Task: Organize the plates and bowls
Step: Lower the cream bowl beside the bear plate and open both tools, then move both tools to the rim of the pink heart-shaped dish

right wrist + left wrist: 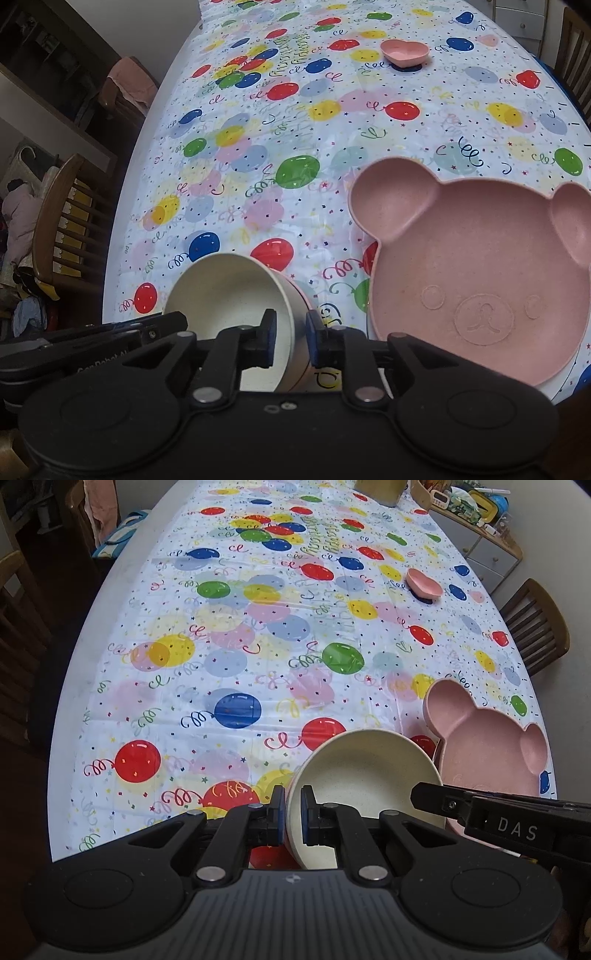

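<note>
Beside bear plate point(480, 258): left tongs point(293, 812) pinch empty cream bowl point(369, 768); right tongs point(291, 339) slack astride rim.

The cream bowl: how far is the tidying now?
Nothing looks stacked yet. In hand: the cream bowl, tilted, its wall clamped by the left gripper; the right gripper straddles the opposite wall. Left: the bear plate and the heart dish, still apart.

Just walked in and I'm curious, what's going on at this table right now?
A person is tidying dishes with a handheld gripper in each hand. The left gripper is clamped on the rim of a cream bowl, tilted above the balloon tablecloth. The right gripper straddles the opposite rim, its pads apparently just off it. A pink bear-shaped plate lies beside them; a pink heart-shaped bowl sits farther off.
</note>
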Motion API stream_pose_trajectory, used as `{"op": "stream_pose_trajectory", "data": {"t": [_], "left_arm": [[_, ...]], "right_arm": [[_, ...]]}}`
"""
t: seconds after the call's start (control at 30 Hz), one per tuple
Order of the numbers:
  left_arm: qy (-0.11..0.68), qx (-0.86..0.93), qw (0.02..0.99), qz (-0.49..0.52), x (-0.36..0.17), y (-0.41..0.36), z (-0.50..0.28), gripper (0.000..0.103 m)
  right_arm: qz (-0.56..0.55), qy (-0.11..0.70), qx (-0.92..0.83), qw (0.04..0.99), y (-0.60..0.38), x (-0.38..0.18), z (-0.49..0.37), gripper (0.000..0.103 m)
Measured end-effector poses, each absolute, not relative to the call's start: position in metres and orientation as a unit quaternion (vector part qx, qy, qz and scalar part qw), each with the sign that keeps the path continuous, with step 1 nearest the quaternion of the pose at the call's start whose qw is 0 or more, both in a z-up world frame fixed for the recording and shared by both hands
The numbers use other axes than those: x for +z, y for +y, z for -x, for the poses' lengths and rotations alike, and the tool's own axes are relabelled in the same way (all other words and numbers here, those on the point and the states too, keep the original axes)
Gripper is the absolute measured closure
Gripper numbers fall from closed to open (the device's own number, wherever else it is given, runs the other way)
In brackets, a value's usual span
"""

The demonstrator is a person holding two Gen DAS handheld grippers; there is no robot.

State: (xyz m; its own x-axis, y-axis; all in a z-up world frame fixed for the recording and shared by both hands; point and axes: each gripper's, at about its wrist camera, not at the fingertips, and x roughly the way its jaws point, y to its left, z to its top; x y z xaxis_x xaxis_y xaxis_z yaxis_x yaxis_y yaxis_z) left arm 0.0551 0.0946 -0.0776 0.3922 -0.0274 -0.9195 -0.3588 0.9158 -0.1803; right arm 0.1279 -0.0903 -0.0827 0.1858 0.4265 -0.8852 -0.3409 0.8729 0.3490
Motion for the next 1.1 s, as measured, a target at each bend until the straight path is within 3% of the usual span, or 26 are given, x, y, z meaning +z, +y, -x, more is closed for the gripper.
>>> {"op": "stream_pose_trajectory", "data": {"t": [0.57,0.73,0.87,1.0,1.1], "left_arm": [[0.511,0.089,0.842,0.15,-0.048,0.094,-0.054,0.09],[0.498,0.08,0.851,0.145,-0.039,0.089,-0.064,0.075],[0.49,0.076,0.857,0.143,-0.033,0.088,-0.077,0.071],[0.477,0.077,0.864,0.141,-0.026,0.085,-0.09,0.045],[0.469,0.073,0.869,0.138,-0.022,0.083,-0.102,0.044]], "right_arm": [[-0.017,0.556,0.278,0.783,-0.086,-0.055,-0.123,0.07],[-0.012,0.538,0.282,0.794,-0.088,-0.044,-0.127,0.063],[-0.014,0.524,0.276,0.805,-0.094,-0.035,-0.136,0.057],[-0.014,0.506,0.267,0.82,-0.103,-0.025,-0.148,0.044],[-0.016,0.497,0.263,0.827,-0.11,-0.019,-0.159,0.039]]}}
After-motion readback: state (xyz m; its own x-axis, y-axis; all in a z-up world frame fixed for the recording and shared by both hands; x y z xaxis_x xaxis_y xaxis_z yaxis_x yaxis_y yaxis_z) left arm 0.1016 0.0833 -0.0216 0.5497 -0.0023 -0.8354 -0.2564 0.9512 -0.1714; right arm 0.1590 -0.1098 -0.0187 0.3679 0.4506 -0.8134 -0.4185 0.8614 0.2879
